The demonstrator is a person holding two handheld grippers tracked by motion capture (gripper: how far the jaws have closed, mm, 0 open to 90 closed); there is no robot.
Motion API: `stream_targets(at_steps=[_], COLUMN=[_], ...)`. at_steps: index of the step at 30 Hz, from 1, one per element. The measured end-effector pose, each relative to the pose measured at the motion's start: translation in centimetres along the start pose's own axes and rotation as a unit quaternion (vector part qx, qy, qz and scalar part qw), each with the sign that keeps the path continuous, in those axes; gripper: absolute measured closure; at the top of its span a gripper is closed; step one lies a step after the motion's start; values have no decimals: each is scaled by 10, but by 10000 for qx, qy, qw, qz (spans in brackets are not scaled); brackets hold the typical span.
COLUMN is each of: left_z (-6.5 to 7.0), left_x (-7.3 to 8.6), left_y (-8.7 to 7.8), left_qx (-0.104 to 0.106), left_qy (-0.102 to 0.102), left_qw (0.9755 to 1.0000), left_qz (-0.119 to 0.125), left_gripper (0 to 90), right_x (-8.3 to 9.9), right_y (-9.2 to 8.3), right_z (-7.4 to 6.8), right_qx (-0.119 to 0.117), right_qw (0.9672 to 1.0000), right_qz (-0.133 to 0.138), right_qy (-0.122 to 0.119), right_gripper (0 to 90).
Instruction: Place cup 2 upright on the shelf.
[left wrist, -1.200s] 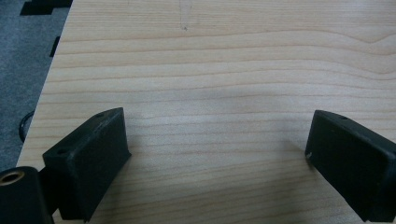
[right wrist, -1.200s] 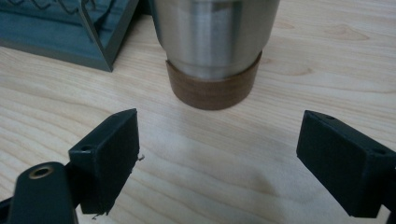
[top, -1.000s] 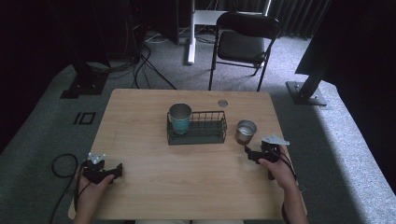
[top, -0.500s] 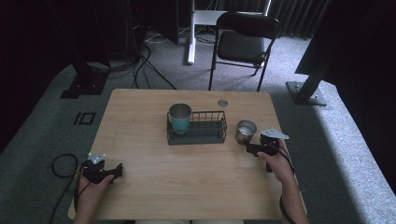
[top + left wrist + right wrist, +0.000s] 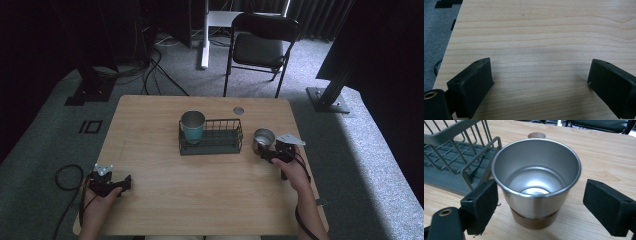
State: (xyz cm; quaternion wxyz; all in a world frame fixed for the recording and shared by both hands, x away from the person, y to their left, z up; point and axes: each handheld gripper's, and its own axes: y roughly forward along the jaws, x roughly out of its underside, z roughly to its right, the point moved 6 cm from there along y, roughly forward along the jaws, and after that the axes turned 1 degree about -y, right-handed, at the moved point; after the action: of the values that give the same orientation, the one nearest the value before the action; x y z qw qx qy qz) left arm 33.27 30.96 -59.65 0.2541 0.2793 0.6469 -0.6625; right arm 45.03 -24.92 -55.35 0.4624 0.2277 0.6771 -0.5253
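Observation:
A steel cup (image 5: 263,138) with a wooden base stands upright on the table, just right of a dark wire rack (image 5: 220,140). My right gripper (image 5: 266,153) is open, and in the right gripper view its jaws flank the steel cup (image 5: 536,180) on both sides, the left jaw close to its wall. A teal cup (image 5: 192,126) stands in the rack's left end. My left gripper (image 5: 126,183) is open near the table's front left corner. In the left gripper view, that gripper (image 5: 540,82) has bare wood between its jaws.
The wooden table (image 5: 200,200) has bare room across its front half. A small round disc (image 5: 238,110) lies near the back edge, behind the steel cup. The rack's corner (image 5: 481,157) sits close to my right gripper's left jaw. A folding chair (image 5: 260,47) stands beyond the table.
My right gripper has moved forward and left toward the steel cup, so its jaws now stand on either side of it. The left gripper has not moved.

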Motion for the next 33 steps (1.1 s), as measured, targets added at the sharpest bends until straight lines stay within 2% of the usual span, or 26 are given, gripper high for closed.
stream_targets(at_steps=[10, 21, 28, 33], left_z=[0, 0, 0, 0], left_x=[0, 0, 0, 0], left_y=[0, 0, 0, 0], left_qx=[0, -1, 1, 3], left_qy=[1, 2, 2, 2], left_qw=[10000, 10000, 10000, 10000], left_qz=[-1, -2, -2, 0], left_gripper=[65, 65, 65, 65], right_x=[1, 0, 0, -1], right_y=[13, 23, 27, 27], right_z=[-4, -5, -5, -6], right_qx=[23, 102, 169, 239], right_qw=[10000, 9997, 9991, 9992], right_qz=[-17, 82, 116, 73], right_qy=[43, 191, 372, 300], right_gripper=[127, 133, 164, 171])
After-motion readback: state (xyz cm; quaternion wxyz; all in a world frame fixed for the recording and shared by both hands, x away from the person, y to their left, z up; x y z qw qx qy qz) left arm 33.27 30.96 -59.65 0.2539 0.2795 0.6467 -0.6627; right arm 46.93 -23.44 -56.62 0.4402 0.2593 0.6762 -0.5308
